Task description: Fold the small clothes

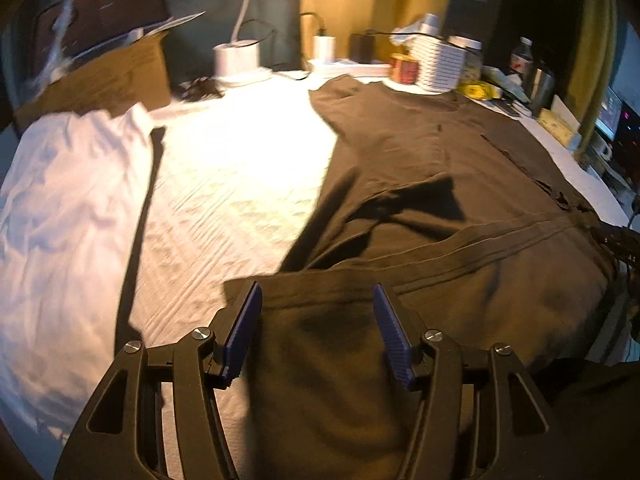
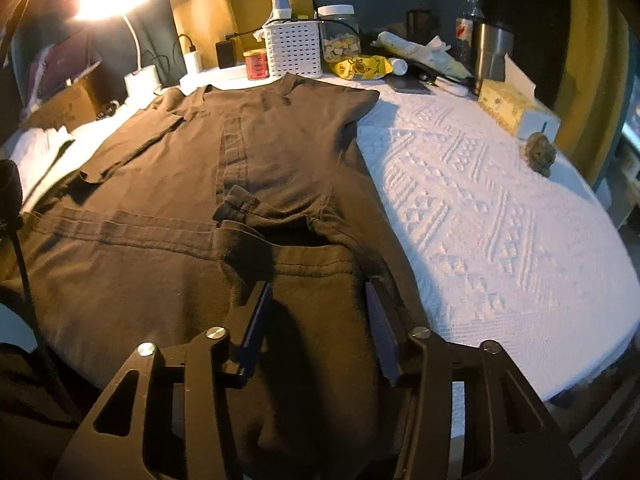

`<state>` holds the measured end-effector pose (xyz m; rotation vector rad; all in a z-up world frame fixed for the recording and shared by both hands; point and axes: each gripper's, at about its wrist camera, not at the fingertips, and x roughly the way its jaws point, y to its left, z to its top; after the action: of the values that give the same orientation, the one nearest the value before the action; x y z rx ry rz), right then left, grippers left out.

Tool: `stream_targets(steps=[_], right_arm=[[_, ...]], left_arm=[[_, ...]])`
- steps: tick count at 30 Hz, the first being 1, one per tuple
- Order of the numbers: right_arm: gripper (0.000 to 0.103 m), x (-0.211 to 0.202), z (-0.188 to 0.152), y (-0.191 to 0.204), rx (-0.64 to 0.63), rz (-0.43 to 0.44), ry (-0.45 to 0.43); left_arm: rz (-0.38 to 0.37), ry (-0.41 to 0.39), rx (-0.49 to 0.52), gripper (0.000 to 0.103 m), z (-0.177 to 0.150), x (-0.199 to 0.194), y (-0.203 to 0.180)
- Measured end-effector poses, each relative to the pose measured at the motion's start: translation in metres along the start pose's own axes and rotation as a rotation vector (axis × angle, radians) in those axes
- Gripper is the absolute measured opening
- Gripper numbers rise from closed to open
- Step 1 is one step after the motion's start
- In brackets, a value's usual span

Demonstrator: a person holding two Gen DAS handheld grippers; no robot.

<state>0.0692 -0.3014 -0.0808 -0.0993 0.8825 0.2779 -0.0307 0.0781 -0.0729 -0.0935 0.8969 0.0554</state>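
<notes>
The right gripper (image 2: 316,316) and left gripper (image 1: 318,320), jaws apart, straddle the brown shirt (image 2: 248,160)'s near hem, unpinched, shirt stretching toward twelve o'clock; next, probably pinch and fold.

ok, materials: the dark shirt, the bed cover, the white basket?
Dark shirt: soft matte knit, probably cotton; visible stitched hems.
Bed cover: white textile, embossed geometric pattern, likely quilted or woven.
White basket: rigid, slotted walls, looks like moulded plastic.

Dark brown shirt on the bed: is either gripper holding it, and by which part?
Left gripper open, holding nothing. Right gripper straddles the dark brown shirt at its bottom edge; grip cannot be told.
</notes>
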Motion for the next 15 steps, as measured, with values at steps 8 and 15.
stream_targets(steps=[8, 15], right_arm=[[0.008, -0.012, -0.003, 0.016, -0.041, -0.027, -0.009], [0.007, -0.037, 0.004, 0.022, -0.051, -0.04, -0.06]], left_arm=[[0.03, -0.001, -0.029, 0.058, -0.013, 0.0, 0.018], [0.009, -0.014, -0.035, 0.051, -0.014, 0.004, 0.026]])
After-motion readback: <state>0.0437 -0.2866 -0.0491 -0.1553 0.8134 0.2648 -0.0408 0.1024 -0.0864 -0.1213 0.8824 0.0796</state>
